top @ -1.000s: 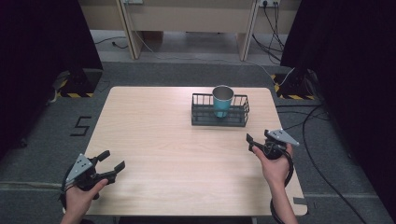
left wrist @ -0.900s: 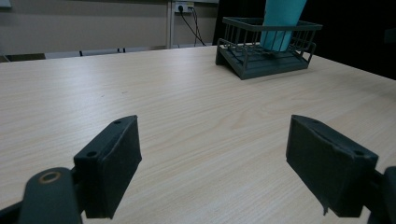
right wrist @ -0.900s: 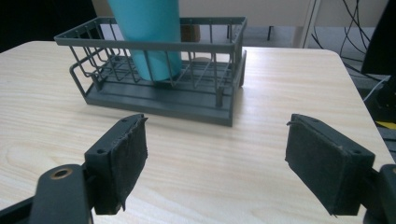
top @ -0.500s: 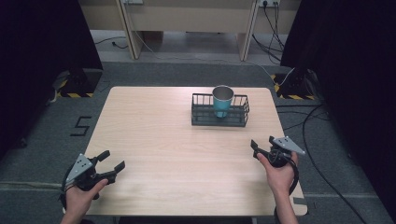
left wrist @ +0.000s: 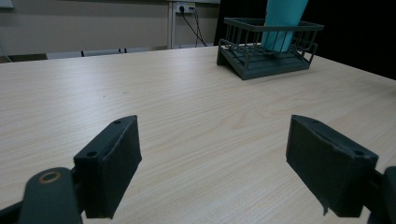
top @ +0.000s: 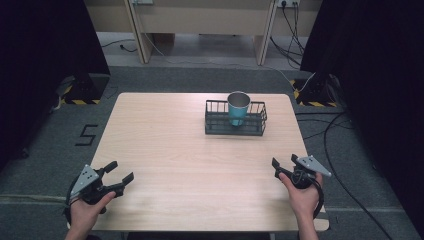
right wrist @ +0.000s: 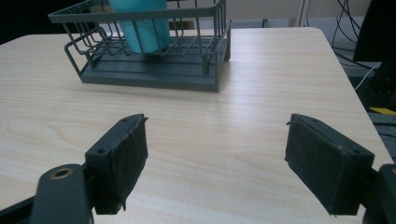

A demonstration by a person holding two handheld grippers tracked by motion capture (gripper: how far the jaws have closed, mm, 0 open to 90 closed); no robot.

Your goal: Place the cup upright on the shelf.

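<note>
Cup (top: 238,107) upright in basket (top: 214,125); both grippers' jaws apart.

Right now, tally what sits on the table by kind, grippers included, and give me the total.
Wire basket: 1
Teal cup standing in the basket: 1
Grippers: 2, the left gripper and the right gripper, both open and holding nothing
Total: 4
</note>
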